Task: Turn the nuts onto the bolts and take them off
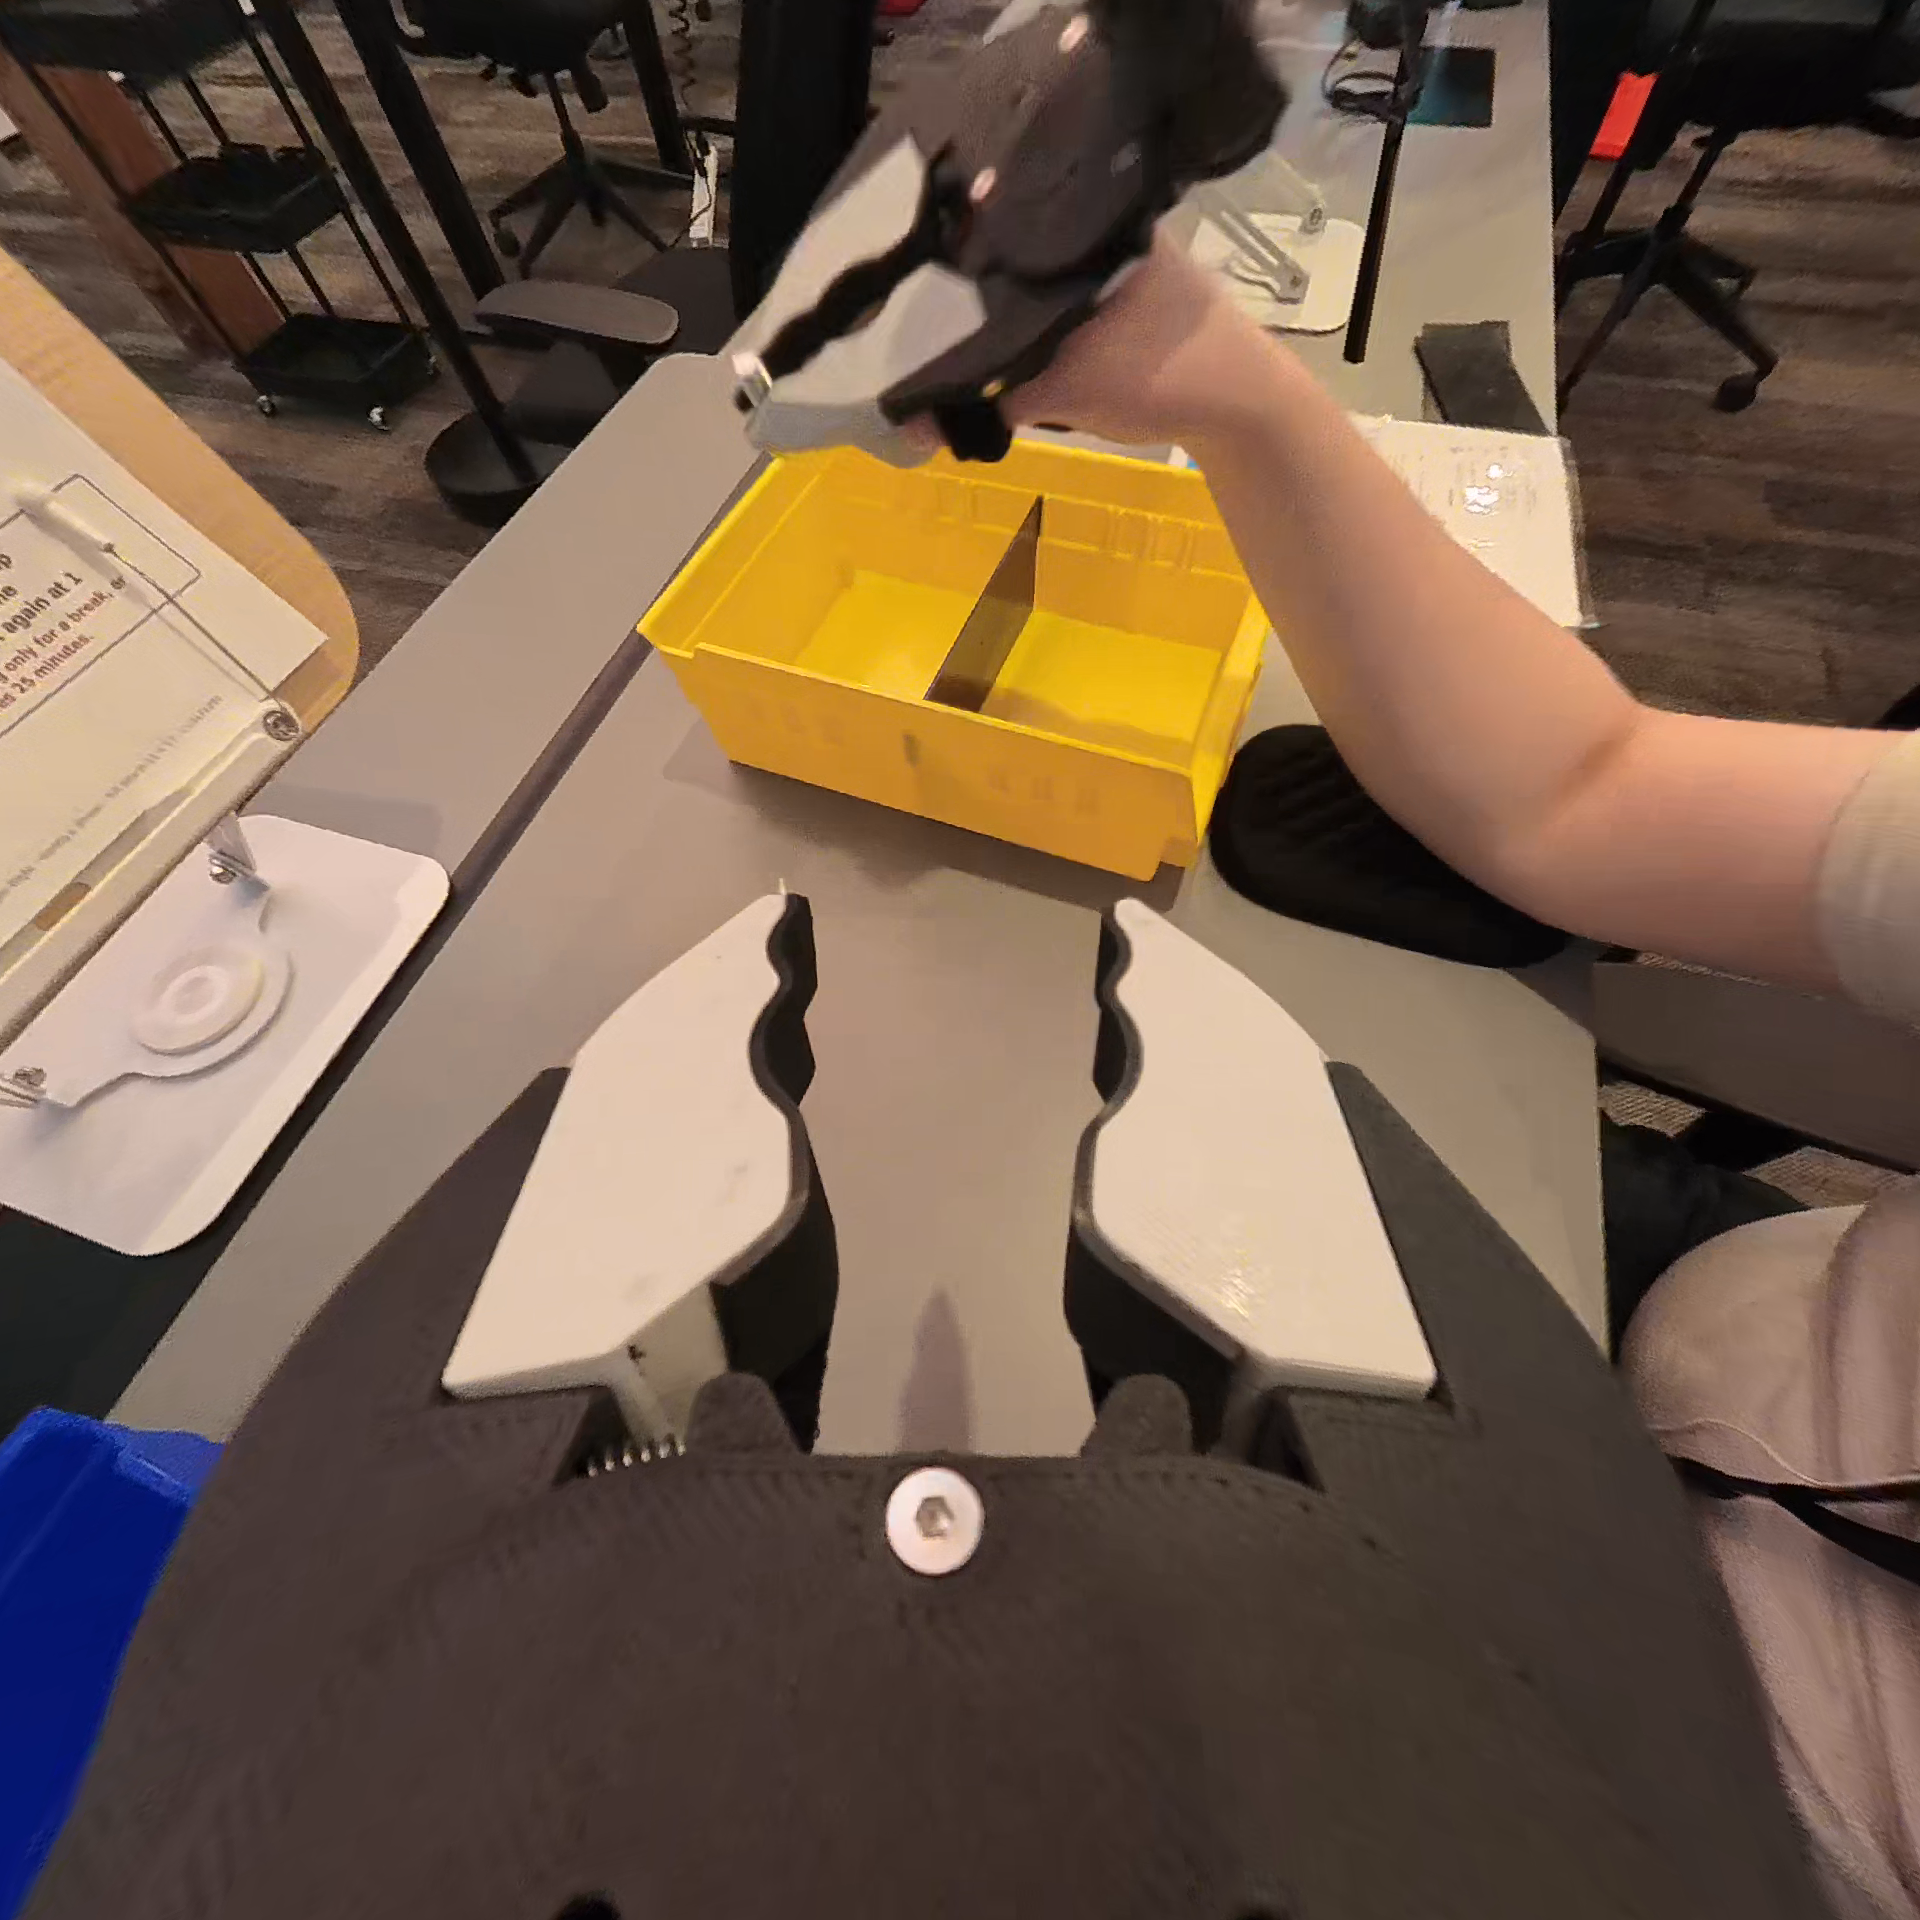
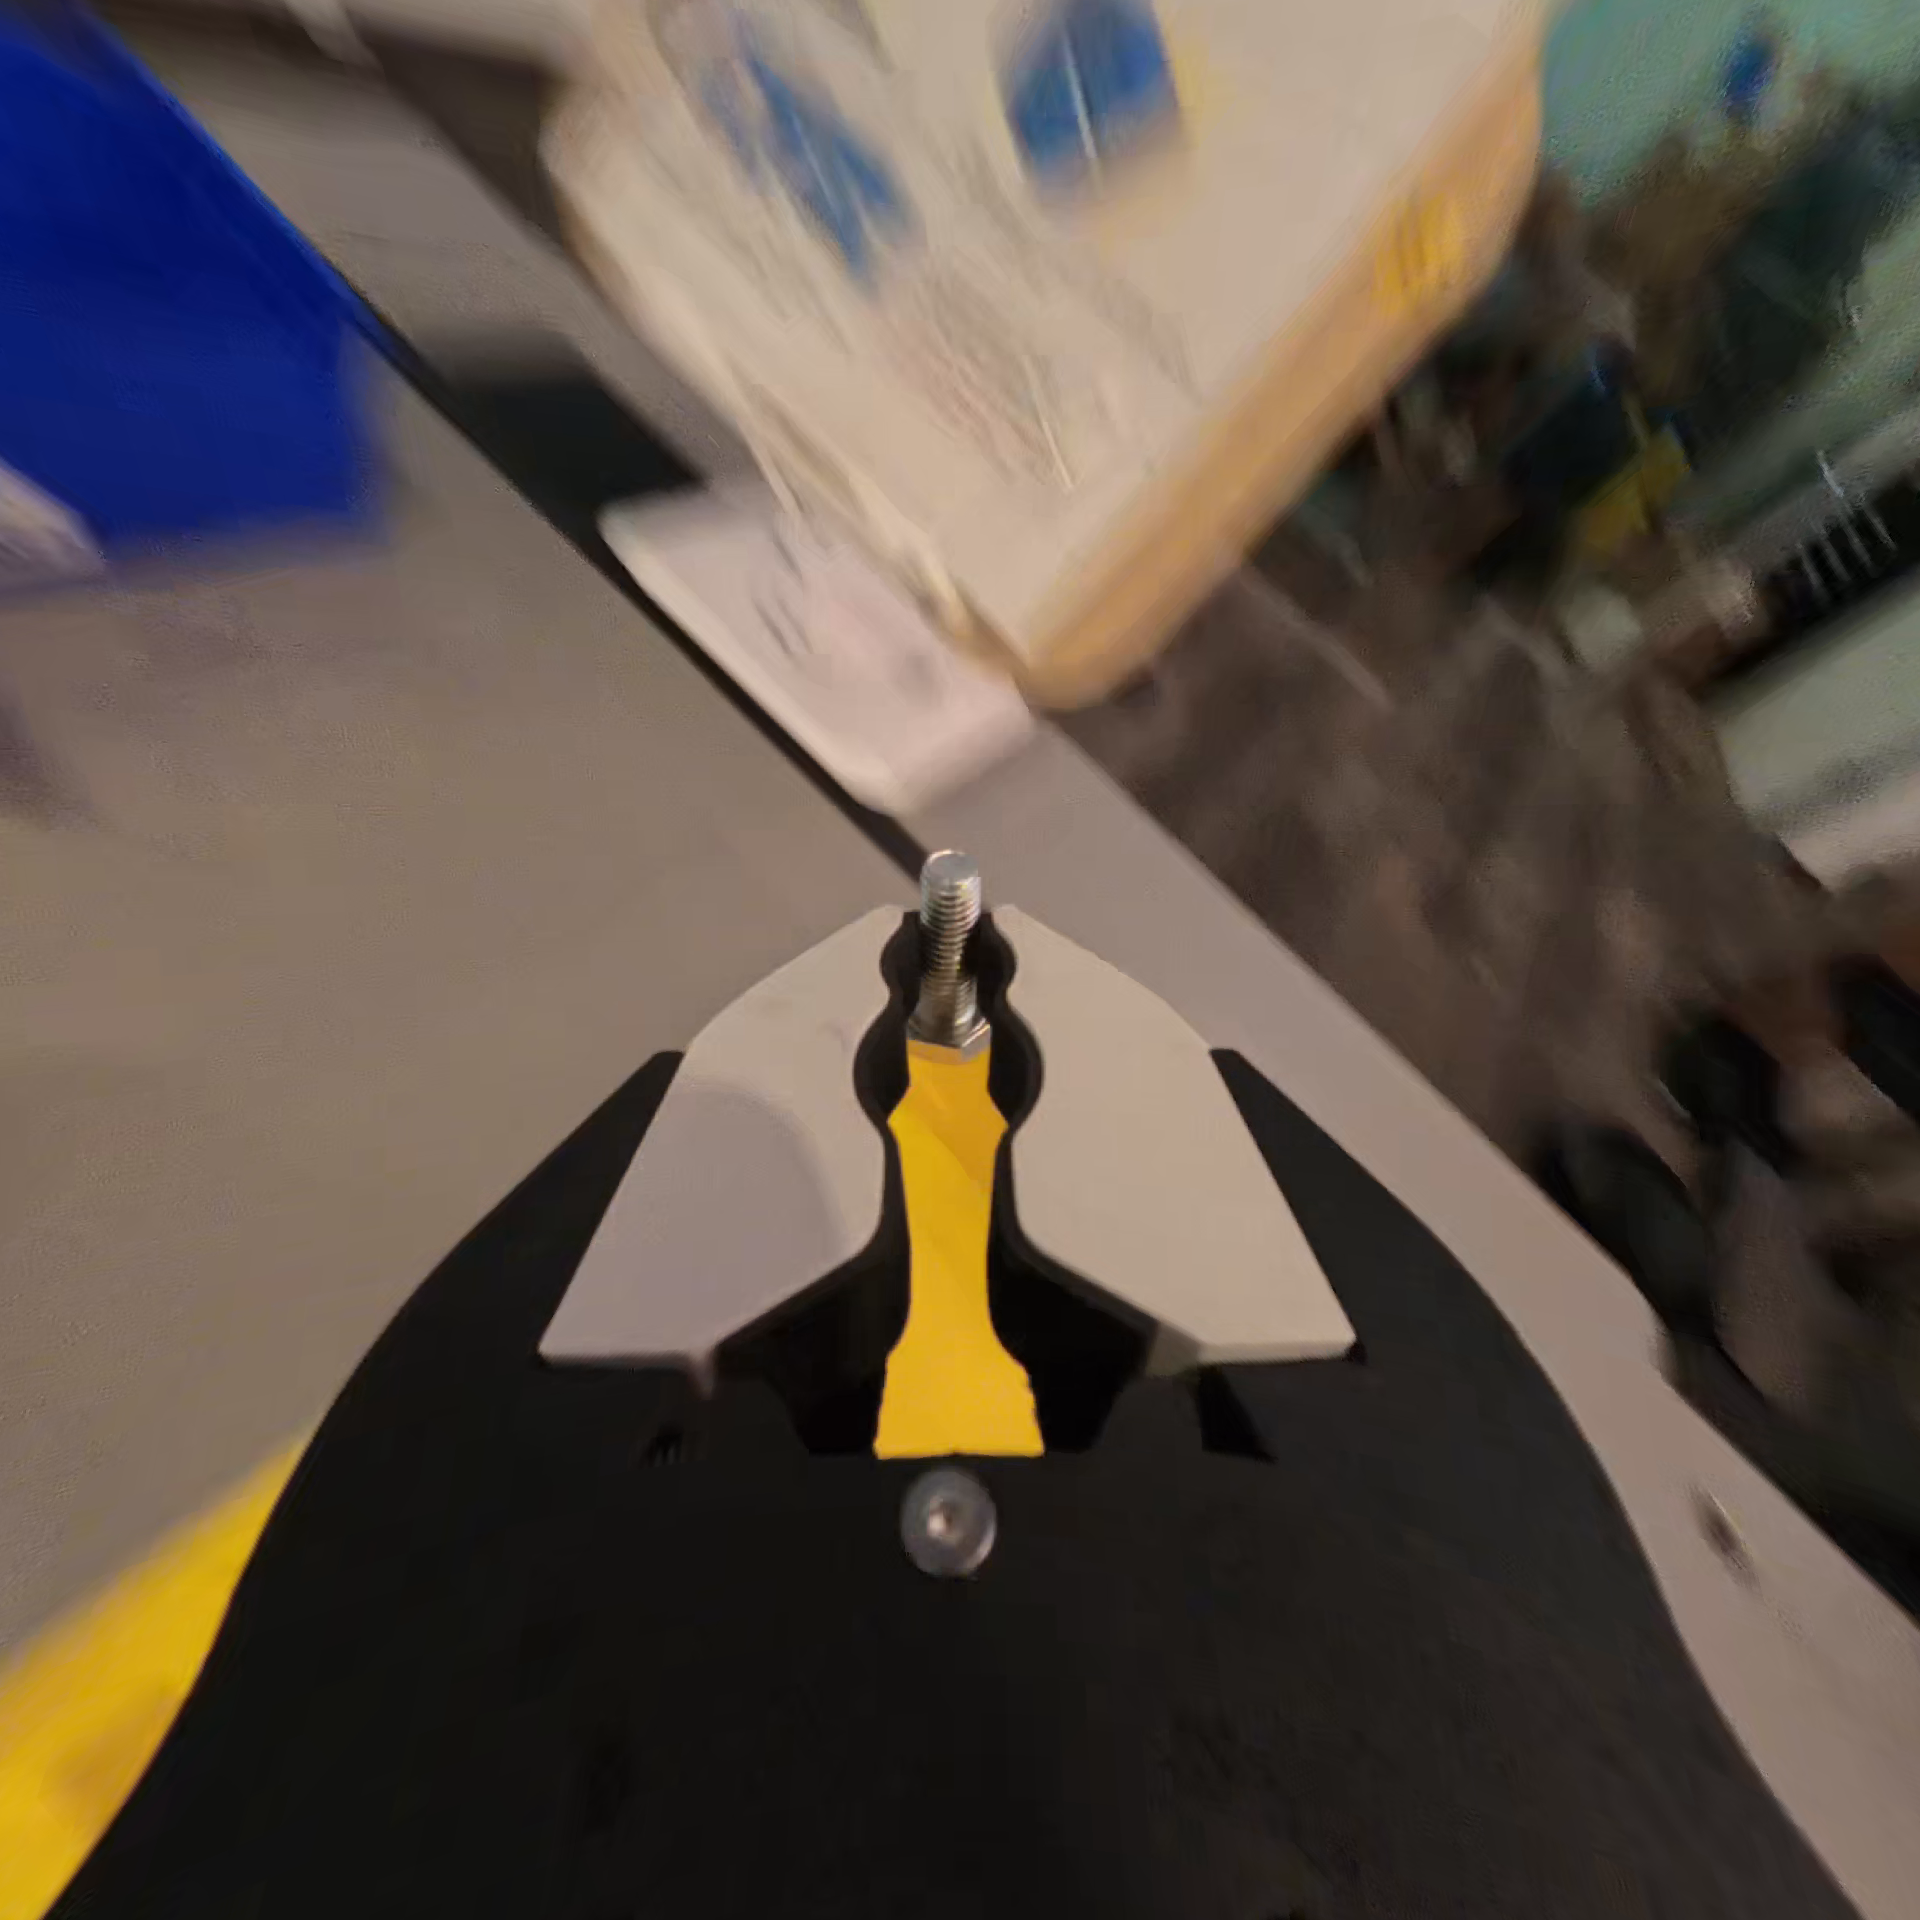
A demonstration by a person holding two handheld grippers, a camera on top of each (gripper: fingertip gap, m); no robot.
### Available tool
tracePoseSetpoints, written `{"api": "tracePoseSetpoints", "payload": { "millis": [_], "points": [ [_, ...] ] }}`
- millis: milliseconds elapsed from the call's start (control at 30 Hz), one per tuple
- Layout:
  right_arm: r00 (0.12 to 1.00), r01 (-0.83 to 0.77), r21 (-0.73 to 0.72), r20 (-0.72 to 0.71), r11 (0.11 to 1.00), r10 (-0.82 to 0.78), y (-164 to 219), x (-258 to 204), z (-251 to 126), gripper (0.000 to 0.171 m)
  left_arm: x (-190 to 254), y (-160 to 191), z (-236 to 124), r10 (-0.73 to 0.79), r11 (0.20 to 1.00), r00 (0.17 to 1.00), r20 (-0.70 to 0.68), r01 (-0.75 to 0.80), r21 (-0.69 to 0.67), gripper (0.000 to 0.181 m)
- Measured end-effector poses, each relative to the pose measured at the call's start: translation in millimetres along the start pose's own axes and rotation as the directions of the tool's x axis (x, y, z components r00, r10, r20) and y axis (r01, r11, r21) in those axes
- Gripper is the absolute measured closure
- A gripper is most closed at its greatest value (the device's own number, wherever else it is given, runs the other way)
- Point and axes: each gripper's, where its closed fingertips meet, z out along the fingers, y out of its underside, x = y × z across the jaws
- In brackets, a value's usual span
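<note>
My right gripper (image 2: 948,920) is shut on a silver bolt (image 2: 948,940). The threaded end sticks out past the fingertips and the hex head sits back between the pads. In the left wrist view that gripper (image 1: 764,400) is held in a bare hand in the air above the far rim of the yellow bin (image 1: 935,748), with the bolt's tip (image 1: 750,382) showing at its fingertips. My left gripper (image 1: 951,914) is open and empty, low over the grey table (image 1: 945,1091) in front of the bin. The bin's two compartments look empty. No nut shows in either view.
A black divider (image 1: 997,613) splits the yellow bin. A blue bin (image 1: 73,1579) sits at the near left. A sign on a white stand (image 1: 208,997) is on the left. A black pad (image 1: 1340,842) lies right of the bin. The right wrist view is motion-blurred.
</note>
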Motion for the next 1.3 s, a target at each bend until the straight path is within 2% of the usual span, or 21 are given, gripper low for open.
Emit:
{"api": "tracePoseSetpoints", "payload": {
  "millis": [100,167,233,300,433,533,600,767,833,933,1067,1167,1233,1300],
  "points": [
    [0.995,-0.083,-0.354,0.022,0.931,0.097,99,29,24,0.160,-1,2,-10,-0.006,1.000,1.000,0.006,0.006,-0.011,0.131],
    [0.992,-0.081,-0.507,0.042,0.858,0.119,149,36,34,0.160,-3,6,-16,0.003,0.999,1.000,0.026,-0.002,-0.036,0.131],
    [0.996,-0.016,-0.614,0.062,0.789,0.068,184,41,39,0.160,-4,9,-22,0.009,0.999,0.999,0.036,-0.007,-0.051,0.131],
    [0.995,0.041,-0.676,0.092,0.736,0.030,200,42,43,0.160,-4,8,-26,0.010,0.999,0.999,0.042,-0.008,-0.048,0.132],
    [0.979,0.176,-0.706,0.196,0.686,-0.050,207,32,54,0.160,-3,3,-33,0.007,1.000,0.999,0.039,-0.006,-0.019,0.132],
    [0.980,0.197,-0.736,0.158,0.648,-0.118,210,40,58,0.156,-4,3,-40,0.001,1.000,0.999,0.047,0.000,-0.009,0.133],
    [0.983,0.179,-0.733,0.105,0.656,-0.150,207,50,58,0.154,-10,5,-47,-0.008,1.000,0.997,0.078,0.009,-0.010,0.132],
    [0.988,0.131,-0.587,0.010,0.799,-0.154,161,59,48,0.152,-30,16,-77,-0.061,0.998,0.984,0.170,0.062,-0.004,0.132],
    [0.982,0.135,-0.486,-0.050,0.863,-0.182,125,62,39,0.151,-51,37,-96,-0.116,0.990,0.956,0.269,0.132,-0.042,0.132],
    [0.963,0.164,-0.270,-0.165,0.949,-0.214,56,62,22,0.150,-86,88,-122,-0.227,0.939,0.880,0.416,0.311,-0.146,0.130],
    [0.964,0.171,0.077,-0.219,0.982,-0.150,-33,37,-7,0.148,-113,167,-140,-0.378,0.779,0.786,0.489,0.555,-0.291,0.133],
    [0.980,0.134,0.244,-0.176,0.960,-0.092,-75,11,-28,0.147,-132,212,-145,-0.503,0.630,0.669,0.548,0.717,-0.298,0.138],
    [0.993,0.078,0.306,-0.110,0.949,-0.046,-95,-7,-40,0.147,-144,234,-143,-0.574,0.534,0.588,0.570,0.796,-0.283,0.145],
    [0.998,-0.029,0.383,0.059,0.923,0.007,-120,-41,-57,0.144,-155,253,-138,-0.584,0.477,0.557,0.591,0.824,-0.305,0.153]
  ]
}}
